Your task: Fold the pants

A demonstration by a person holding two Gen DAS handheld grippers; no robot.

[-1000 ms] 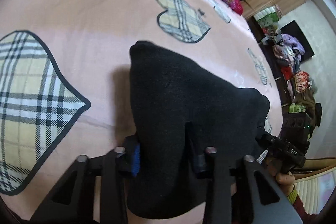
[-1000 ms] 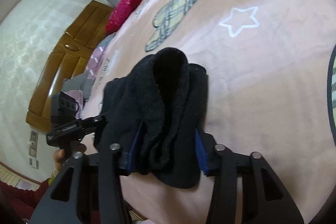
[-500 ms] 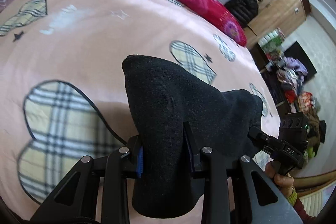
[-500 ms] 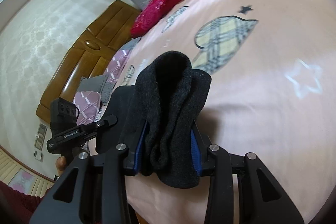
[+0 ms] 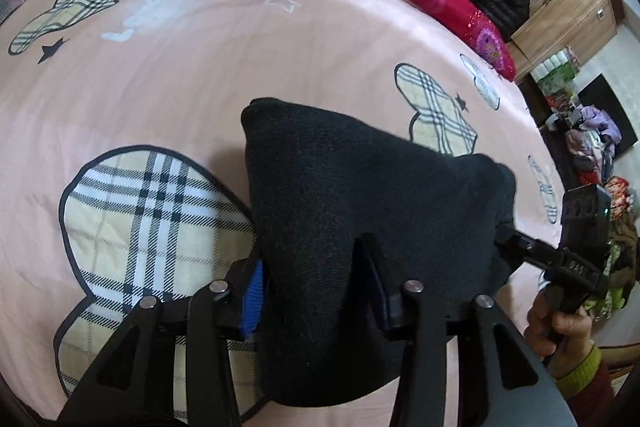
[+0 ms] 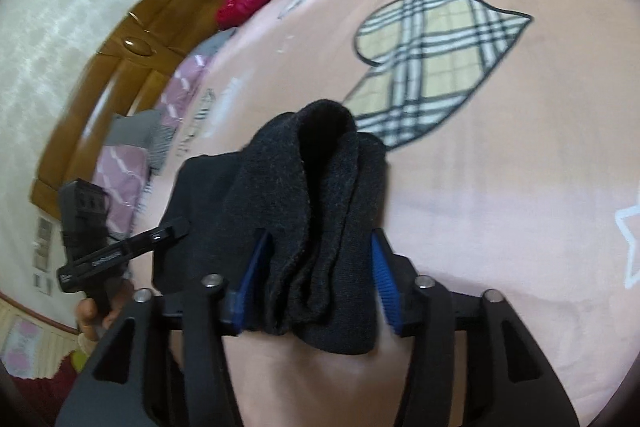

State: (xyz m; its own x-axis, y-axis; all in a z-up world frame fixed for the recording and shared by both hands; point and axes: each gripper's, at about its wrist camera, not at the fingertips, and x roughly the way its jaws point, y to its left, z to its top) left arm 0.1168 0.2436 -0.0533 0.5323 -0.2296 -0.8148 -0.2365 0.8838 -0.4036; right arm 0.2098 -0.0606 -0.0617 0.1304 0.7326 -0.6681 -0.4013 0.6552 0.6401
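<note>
Both the left gripper (image 5: pixel 316 291) and the right gripper (image 6: pixel 316 279) are opening around the bunched black knit pants (image 5: pixel 360 211) (cloth between the pads), apparently to release the fold onto the pink heart-patterned bedspread (image 5: pixel 200 67) ahead.

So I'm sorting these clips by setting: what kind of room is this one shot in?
Most likely a home bedroom. The black pants lie on a bed with a pink quilted cover; a wooden headboard with pillows stands behind it, and a wooden wardrobe beyond.

**Cloth, plastic and wood**

The black knitted pants (image 5: pixel 360 219) look matt and slightly fuzzy. The pink bedsheet with plaid heart patches (image 5: pixel 192 75) is smooth cloth. The matt black plastic gripper fingers (image 6: pixel 436 311) carry ribbed blue pads. The brown wooden headboard (image 6: pixel 132 43) shines glossy.
</note>
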